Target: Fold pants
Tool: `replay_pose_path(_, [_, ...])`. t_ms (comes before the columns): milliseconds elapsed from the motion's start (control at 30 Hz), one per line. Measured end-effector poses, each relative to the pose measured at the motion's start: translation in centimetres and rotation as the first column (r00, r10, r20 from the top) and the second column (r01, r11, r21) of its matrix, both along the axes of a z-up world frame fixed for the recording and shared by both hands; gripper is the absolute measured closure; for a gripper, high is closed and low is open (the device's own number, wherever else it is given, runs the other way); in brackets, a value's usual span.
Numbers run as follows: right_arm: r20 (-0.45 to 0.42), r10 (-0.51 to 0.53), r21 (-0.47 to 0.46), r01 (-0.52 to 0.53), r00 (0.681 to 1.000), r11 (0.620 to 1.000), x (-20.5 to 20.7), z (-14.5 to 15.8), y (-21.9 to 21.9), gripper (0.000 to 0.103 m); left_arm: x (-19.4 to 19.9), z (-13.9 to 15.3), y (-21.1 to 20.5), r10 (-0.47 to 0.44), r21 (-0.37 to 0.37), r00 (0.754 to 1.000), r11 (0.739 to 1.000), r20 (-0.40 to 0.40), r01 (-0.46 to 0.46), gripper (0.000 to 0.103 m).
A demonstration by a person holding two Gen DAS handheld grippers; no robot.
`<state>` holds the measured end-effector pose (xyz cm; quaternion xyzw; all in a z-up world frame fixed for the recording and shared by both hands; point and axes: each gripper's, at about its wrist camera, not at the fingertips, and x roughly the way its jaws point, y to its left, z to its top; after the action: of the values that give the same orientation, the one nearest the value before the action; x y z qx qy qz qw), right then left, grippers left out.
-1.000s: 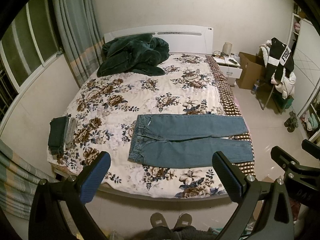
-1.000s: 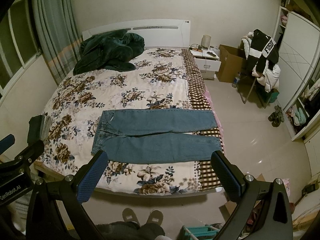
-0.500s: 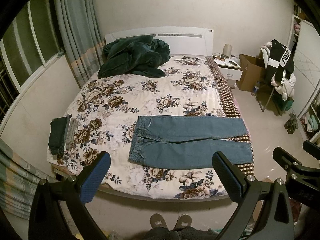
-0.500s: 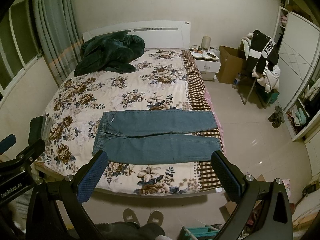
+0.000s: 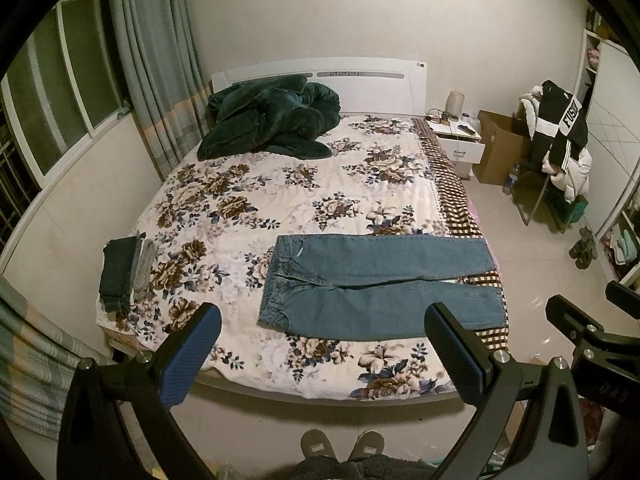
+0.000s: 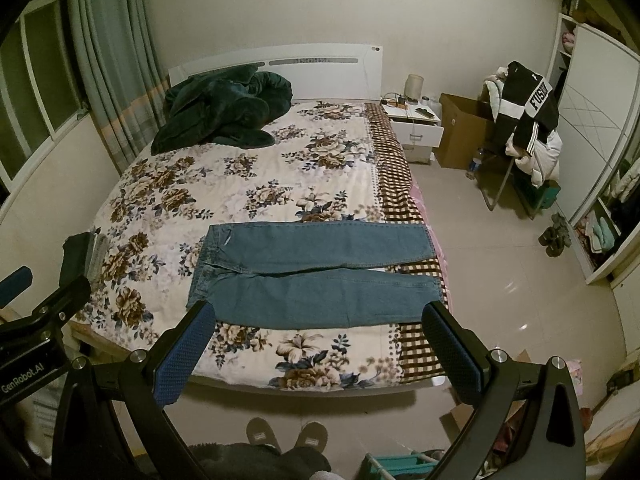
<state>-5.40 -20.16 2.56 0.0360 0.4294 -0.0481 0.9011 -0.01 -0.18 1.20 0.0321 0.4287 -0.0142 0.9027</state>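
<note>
The blue jeans (image 5: 376,284) lie flat and unfolded on the flowered bed cover (image 5: 280,200), near the foot edge of the bed, waistband toward 9 o'clock and both legs running toward 3 o'clock, their hems reaching the checked border at the bed's side. The two legs lie side by side, slightly parted from the crotch outward.

An open cardboard box (image 5: 500,148) stands on the floor at about 2 o'clock, beside the white nightstand (image 5: 460,144); its contents cannot be made out. A small stack of dark folded clothes (image 5: 120,272) sits at the bed's 9 o'clock edge, well apart from the jeans, and a dark green blanket (image 5: 268,120) is heaped by the headboard at 11 o'clock.

Compared with a second ago, the jeans sit a little lower in both views and the room has shifted only slightly; the garment itself has not changed shape or place on the bed.

The left gripper (image 5: 322,326) hangs above the foot of the bed, jaws wide apart and holding nothing, pointed toward the jeans. The right gripper (image 6: 318,322) is posed likewise beside it, jaws spread wide and empty, the jeans' near leg seen between its fingers. Slippered feet (image 5: 342,446) show at 6 o'clock below both.
</note>
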Motion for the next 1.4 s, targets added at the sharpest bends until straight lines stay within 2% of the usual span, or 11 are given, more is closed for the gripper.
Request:
replay_pose_path(233, [-0.004, 0.008, 0.008, -0.008, 1.000, 1.000, 0.6, 0.5, 0.1, 0.000, -0.1, -0.2, 0.1, 0.001, -0.003, 1.000, 1.000, 0.005, -0.001, 0.000])
replay_pose_path(400, [-0.016, 0.020, 0.014, -0.020, 1.000, 1.000, 2.0, 0.9, -0.4, 0.000, 1.3, 0.9, 0.4, 0.015, 0.000, 1.000, 1.000, 0.005, -0.015, 0.000])
replay_pose_path(533, [-0.018, 0.019, 0.015, -0.019, 1.000, 1.000, 3.0, -0.4, -2.7, 0.000, 3.7, 1.3, 0.4, 0.056, 0.014, 0.998, 0.998, 0.018, -0.056, 0.000])
replay_pose_path(667, [-0.017, 0.010, 0.004, -0.010, 1.000, 1.000, 5.6, -2.6, -3.9, 0.000, 6.7, 0.2, 0.5, 0.104, 0.046, 0.994, 0.993, 0.035, -0.106, 0.000])
replay_pose_path(867, [-0.055, -0.053, 0.006, 0.053, 0.997, 0.999, 12.8, -7.4, -6.0, 0.000, 12.2, -4.6, 0.1, 0.142, 0.098, 0.990, 0.985, 0.003, -0.141, 0.000])
replay_pose_path(1000, [-0.090, -0.116, -0.001, 0.116, 0.989, 0.993, 19.2, -11.9, -7.6, 0.000, 18.4, -8.8, -0.3, 0.145, 0.135, 0.988, 0.981, -0.048, -0.138, 0.000])
replay_pose_path(1133, [-0.136, -0.179, 0.084, 0.191, 0.974, 0.978, 26.5, -16.8, -9.9, 0.000, 24.0, -14.1, -0.4, 0.142, 0.134, 0.983, 0.983, -0.114, -0.126, 0.000])
replay_pose_path(1267, [-0.230, -0.255, 0.204, 0.303, 0.939, 0.931, 35.1, -23.3, -12.4, 0.000, 30.8, -19.6, 1.4, 0.182, 0.057, 0.962, 0.983, -0.203, -0.174, 0.000])
replay_pose_path(1300, [-0.251, -0.279, 0.206, 0.332, 0.927, 0.921, 37.6, -25.5, -13.0, 0.000, 33.5, -21.5, 2.2, 0.206, 0.031, 0.950, 0.978, -0.233, -0.205, 0.000])
replay_pose_path(1367, [-0.283, -0.325, 0.197, 0.386, 0.902, 0.901, 42.1, -29.3, -14.4, 0.000, 36.2, -24.6, 2.9, 0.251, 0.010, 0.930, 0.966, -0.269, -0.258, 0.000])
replay_pose_path(1400, [-0.304, -0.351, 0.191, 0.417, 0.886, 0.888, 44.3, -31.6, -15.2, 0.000, 38.4, -26.8, 3.7, 0.288, 0.003, 0.911, 0.954, -0.296, -0.301, 0.000])
